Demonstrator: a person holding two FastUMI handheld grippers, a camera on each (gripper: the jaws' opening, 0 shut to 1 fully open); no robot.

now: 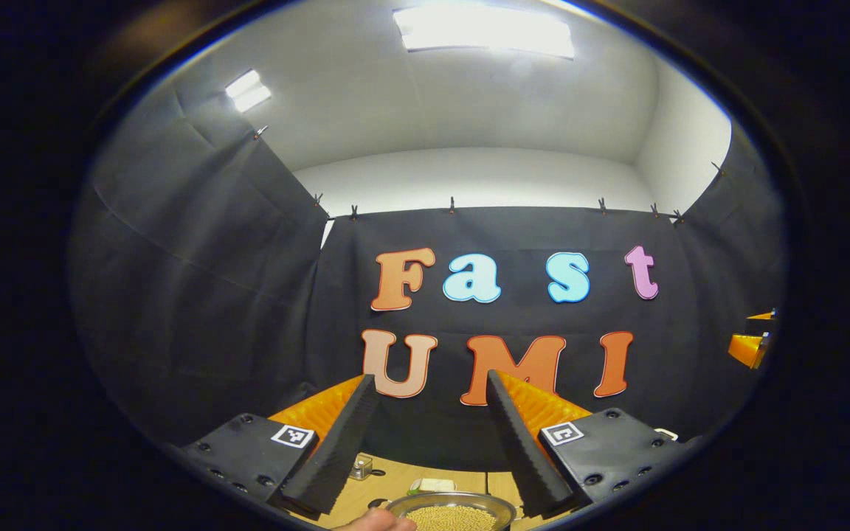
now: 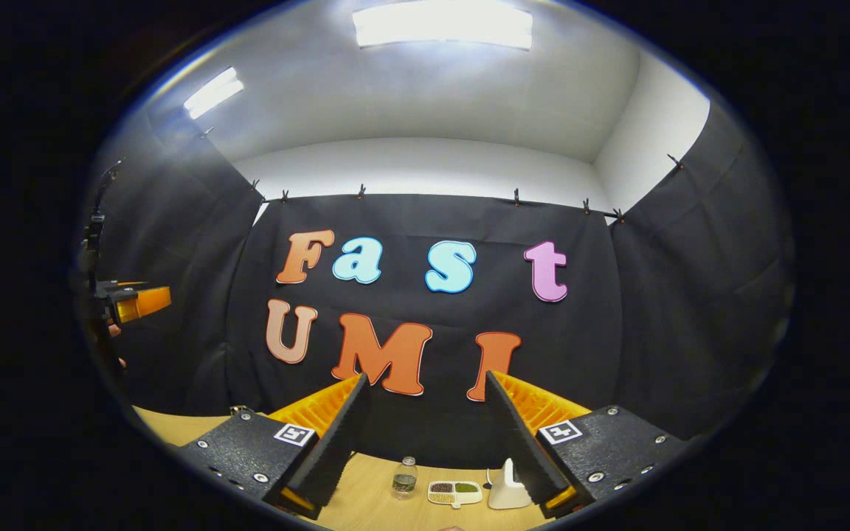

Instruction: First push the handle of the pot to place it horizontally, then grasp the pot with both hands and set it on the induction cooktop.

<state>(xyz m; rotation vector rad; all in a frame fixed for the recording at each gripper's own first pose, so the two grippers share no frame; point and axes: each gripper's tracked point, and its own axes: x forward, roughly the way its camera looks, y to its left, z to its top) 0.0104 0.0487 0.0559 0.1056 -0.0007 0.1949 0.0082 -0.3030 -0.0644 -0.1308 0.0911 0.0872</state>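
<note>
While both cameras tilt up toward the booth's black cloth wall and white ceiling, only a thin strip of tabletop shows at the bottom of each frame. At the bottom of the left gripper view, the left gripper (image 1: pixel 431 450) has its fingers spread wide with nothing between them. Below that gap, at the very bottom centre, a round metal pan (image 1: pixel 451 511) filled with small pale grains sits on the wooden table (image 1: pixel 395 483); whether this is the task's pot I cannot tell, as no handle is visible. A fingertip (image 1: pixel 377 522) shows at the bottom edge, touching or just beside the pan's left rim. Behind the pan lie a small pale block (image 1: pixel 432 485) and, to its left, a small clear container (image 1: pixel 360 466). At the far right edge of this view, about mid-height, part of the right gripper (image 1: pixel 751 343) shows; its fingers' state cannot be told there.

At the bottom of the right gripper view, the right gripper (image 2: pixel 429 446) also stands wide open and empty. Between its fingers, low in the frame, the table carries a small glass jar (image 2: pixel 405 478) with dark contents, a divided white tray (image 2: pixel 456 493) of mixed grains just right of it, and a white object (image 2: pixel 508 488) partly hidden behind the right finger. At the left edge, mid-height, the left gripper shows small against the cloth, with a bit of a hand (image 2: pixel 111 332) just below it.
</note>
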